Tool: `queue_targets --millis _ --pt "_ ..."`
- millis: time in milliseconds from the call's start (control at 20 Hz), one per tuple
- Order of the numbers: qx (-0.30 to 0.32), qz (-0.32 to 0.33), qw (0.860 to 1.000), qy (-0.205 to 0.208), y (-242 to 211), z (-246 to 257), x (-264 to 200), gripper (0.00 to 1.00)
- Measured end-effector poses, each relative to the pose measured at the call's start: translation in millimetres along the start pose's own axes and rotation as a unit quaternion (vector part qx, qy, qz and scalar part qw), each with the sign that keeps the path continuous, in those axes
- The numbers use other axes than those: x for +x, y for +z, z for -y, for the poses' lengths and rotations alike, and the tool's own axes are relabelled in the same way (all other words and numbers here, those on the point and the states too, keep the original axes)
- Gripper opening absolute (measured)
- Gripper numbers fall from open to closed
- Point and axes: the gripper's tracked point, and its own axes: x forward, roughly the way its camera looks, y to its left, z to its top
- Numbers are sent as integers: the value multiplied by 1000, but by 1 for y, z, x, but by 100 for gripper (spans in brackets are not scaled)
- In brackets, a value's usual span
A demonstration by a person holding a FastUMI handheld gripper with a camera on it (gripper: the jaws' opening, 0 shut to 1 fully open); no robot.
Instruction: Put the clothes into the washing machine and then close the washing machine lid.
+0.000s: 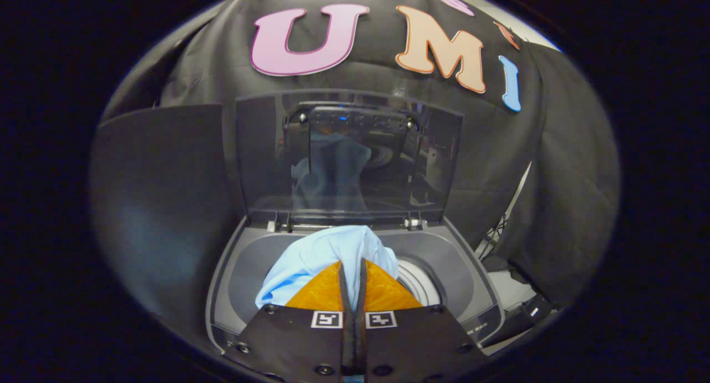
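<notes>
My gripper (353, 267) is shut on a light blue garment (316, 255), which bunches up over and ahead of the fingertips and hangs to their left. It is held above the open top of a grey washing machine (444, 250). The white drum opening (419, 280) shows just right of the fingers, partly hidden by the cloth. The machine's tinted see-through lid (349, 155) stands upright behind the opening, hinged at the back edge, and reflects the blue cloth.
A dark panel (161, 172) stands to the left of the machine. Black cloth drapes behind and to the right. Cables and a pale surface (510, 283) lie beside the machine's right side.
</notes>
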Motion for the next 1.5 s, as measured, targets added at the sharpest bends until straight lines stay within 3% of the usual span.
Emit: queue_targets --millis 200,600,750,800,1050,1150,1300,1450,1500 --pt "10 -27 1000 -4 -21 6 21 1" --pt "29 -167 986 4 -77 11 56 4" --pt "28 -179 983 11 -76 10 57 5" --pt "27 -182 983 11 -73 11 58 13" --pt "11 -167 986 21 -50 5 58 13" --pt "38 -128 991 8 -23 6 54 34" --pt "90 -100 991 15 10 9 47 33" --pt "92 -88 991 27 27 6 38 80" --pt "88 -78 992 34 35 3 35 82"
